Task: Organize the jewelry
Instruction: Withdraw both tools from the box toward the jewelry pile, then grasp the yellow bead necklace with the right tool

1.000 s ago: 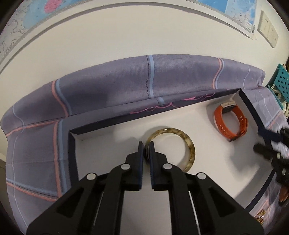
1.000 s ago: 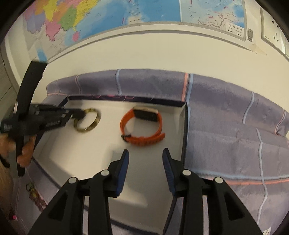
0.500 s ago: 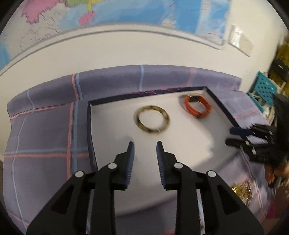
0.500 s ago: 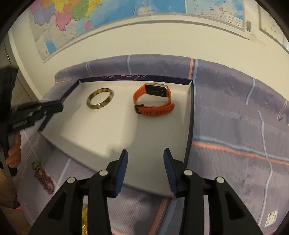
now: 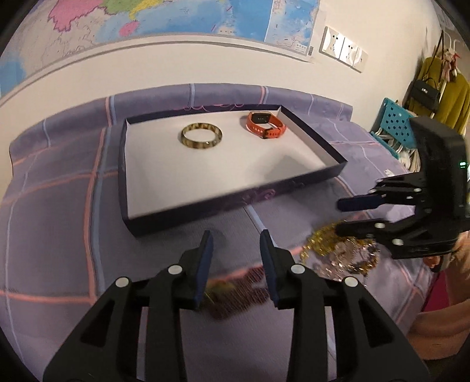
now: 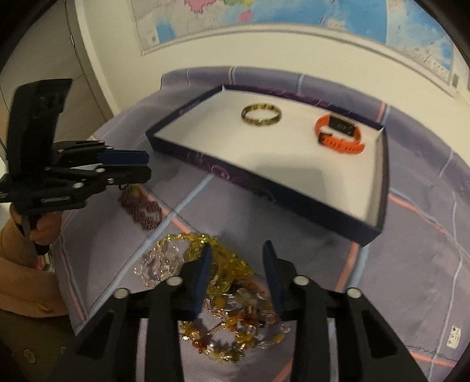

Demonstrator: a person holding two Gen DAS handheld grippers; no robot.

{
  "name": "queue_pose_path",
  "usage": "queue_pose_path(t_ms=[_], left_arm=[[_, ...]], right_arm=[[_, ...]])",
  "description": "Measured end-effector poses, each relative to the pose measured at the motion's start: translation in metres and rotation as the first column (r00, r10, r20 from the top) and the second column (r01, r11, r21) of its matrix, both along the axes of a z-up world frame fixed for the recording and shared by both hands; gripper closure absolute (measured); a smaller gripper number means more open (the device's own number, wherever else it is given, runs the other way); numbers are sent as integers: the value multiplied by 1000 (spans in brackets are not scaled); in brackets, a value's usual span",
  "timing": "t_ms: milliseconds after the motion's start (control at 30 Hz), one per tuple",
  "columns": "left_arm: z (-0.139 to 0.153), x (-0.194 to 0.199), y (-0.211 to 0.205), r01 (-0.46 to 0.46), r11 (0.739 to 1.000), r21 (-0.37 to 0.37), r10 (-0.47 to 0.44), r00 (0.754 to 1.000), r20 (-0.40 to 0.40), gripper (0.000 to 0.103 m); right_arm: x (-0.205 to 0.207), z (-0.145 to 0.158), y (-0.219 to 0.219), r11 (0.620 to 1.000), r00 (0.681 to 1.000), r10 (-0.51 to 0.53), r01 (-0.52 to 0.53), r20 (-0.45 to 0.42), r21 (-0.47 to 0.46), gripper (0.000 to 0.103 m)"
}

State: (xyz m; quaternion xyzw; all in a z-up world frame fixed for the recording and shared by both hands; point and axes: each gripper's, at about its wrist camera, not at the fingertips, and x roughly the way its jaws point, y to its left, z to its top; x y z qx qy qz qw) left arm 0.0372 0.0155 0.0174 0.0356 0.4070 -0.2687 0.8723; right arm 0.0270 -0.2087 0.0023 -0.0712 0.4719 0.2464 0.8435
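Toward the tray's (image 5: 311,133) far edge, the bangle (image 5: 201,138) and orange watch (image 5: 265,125) are lying. Left gripper (image 5: 235,258) fingers are spreading, empty, over dark beads (image 6: 141,210); right gripper (image 6: 236,271) fingers are closing above the gold necklace pile (image 6: 226,270), pinching nothing.

A cream wall (image 5: 182,61) is carrying a colourful map (image 5: 164,17) and white switches (image 5: 343,48) — a mustard coat (image 5: 452,97) is hanging at right — purple checked cloth (image 5: 58,211) is covering the surface.
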Motion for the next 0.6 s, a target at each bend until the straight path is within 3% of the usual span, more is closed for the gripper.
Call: queue_pose_path(t_ms=[167, 333, 433, 600], left_arm=[[0, -9, 6, -3, 1000, -10, 3, 1000, 5, 69], [2, -15, 7, 1, 1000, -8, 0, 1000, 14, 68], [6, -19, 9, 9, 1000, -17, -8, 1000, 29, 68], [11, -26, 8, 34, 999, -20, -33, 998, 49, 68]], right_arm=[[-3, -8, 6, 999, 999, 32, -32, -26, 11, 90], [-10, 0, 2, 1000, 1000, 13, -13, -2, 23, 99], [-16, 23, -13, 990, 999, -25, 22, 26, 141, 99], [-32, 66, -27, 971, 990, -68, 37, 123, 238, 99]])
